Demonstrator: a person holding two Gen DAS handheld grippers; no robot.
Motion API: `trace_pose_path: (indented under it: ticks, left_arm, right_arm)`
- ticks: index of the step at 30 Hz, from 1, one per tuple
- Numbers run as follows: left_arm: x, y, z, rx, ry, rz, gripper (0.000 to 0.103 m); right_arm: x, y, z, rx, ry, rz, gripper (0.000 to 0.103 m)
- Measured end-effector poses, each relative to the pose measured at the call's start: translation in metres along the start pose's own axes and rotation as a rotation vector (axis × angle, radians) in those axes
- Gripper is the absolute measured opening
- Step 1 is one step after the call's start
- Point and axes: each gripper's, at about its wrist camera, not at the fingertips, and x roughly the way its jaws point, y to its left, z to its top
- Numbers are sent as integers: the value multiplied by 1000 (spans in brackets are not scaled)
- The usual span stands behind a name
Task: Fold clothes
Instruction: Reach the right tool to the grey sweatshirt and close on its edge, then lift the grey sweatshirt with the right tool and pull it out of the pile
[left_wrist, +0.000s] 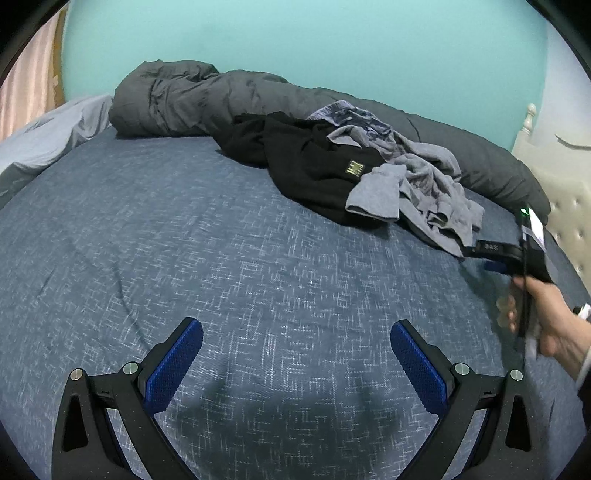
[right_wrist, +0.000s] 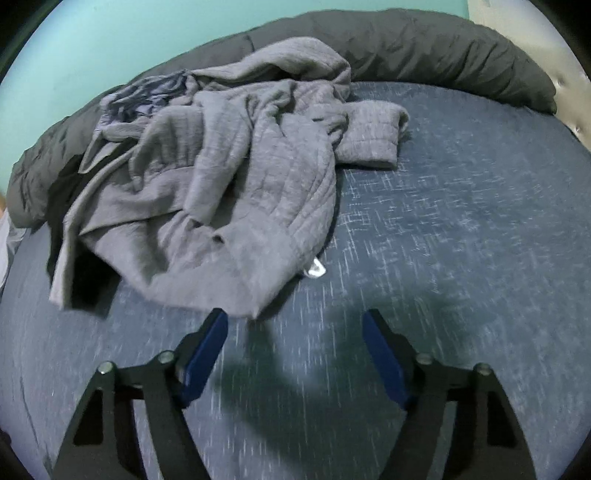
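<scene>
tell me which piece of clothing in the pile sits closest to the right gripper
The grey quilted top: its hem lies just ahead of the open right gripper. The black garment and the blue patterned piece lie farther back.

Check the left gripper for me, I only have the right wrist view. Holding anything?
Observer: No. The left gripper is open above bare bed sheet, with nothing between its fingers.
Operator: What's the dark stuff under the grey garment?
Observer: A black garment with a gold label. It spreads out well past the grey garment.
Operator: Anything beyond that pile?
Observer: Pale blue bedding at the bed's far edge, next to the end of the dark grey duvet.
</scene>
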Motion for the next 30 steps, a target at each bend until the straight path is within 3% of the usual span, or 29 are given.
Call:
trace_pose_path:
  ticks: [1,4,7,15,22,30]
  left_arm:
    - [1,2,-1,-3,3,-1,103]
    - [3,7,-6,-11,12,-2,103]
    - [1,10,-11,-7,20,3,103]
    - [-38,19,-17,-8,30,23,103]
    - [-120,27,-16,-13,-11,53,103]
    - [-206,39,-32,-23,-57,43,103]
  right_arm:
    - [6,1,2,-8,6,12,38]
    - [12,3,3,-28,0,44,16]
    - [3,8,-1,-59,-38,69,6]
    - [-95,37,-39,-216,-158,199,4]
    - [-197,61,-98,-287,-179,322,4]
    - [-310,122,-188,-386,-173,471,4]
